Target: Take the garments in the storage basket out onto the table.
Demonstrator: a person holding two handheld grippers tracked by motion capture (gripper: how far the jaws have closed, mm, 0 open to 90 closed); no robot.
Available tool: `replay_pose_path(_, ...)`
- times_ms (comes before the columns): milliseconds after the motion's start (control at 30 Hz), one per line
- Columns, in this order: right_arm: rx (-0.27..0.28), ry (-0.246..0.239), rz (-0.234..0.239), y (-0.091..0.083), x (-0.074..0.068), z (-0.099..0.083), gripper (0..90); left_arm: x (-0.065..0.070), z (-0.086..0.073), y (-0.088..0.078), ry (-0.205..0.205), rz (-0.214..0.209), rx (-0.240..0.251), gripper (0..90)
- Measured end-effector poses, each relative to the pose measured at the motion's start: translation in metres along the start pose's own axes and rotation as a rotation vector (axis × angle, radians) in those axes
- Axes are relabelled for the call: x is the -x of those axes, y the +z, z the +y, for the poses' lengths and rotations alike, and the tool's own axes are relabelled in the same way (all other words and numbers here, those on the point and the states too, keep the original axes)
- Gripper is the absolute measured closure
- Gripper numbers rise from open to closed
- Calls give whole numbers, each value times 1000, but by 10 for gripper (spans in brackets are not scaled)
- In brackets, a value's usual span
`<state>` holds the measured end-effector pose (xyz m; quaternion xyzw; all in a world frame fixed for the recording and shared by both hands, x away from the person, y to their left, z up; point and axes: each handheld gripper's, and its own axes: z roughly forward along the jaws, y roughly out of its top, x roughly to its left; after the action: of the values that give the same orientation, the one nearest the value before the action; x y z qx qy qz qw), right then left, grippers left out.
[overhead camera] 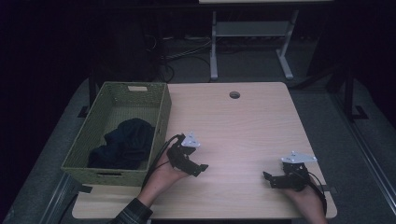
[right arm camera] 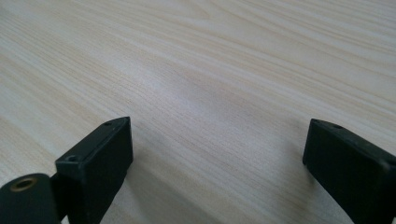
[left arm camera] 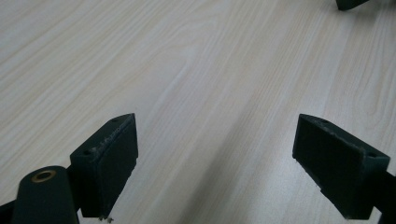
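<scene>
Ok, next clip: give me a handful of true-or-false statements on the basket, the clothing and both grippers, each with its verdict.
1. The dark garment lies inside the green woven basket. True.
2. The left gripper is clamped on the garment. False: its jaws stand wide apart over bare wooden table, holding nothing.
3. The right gripper is open with nothing between its jaws. True.
4. The basket stands at the table's right edge. False: it stands at the left edge in the high view, beside the left gripper.
5. A second garment lies on the table between the grippers. False: only bare wood shows there.
</scene>
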<state>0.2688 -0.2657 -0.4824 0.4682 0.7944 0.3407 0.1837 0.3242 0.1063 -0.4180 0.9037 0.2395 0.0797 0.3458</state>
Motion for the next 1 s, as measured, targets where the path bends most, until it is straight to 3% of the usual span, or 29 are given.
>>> replay_pose_path(533, 0, 0, 1, 0, 0, 0, 81, -5, 17, -17, 25, -29, 34, 139)
replay_pose_path(1000, 2, 2, 2, 0, 0, 0, 80, -14, 27, -30, 54, -59, 26, 139)
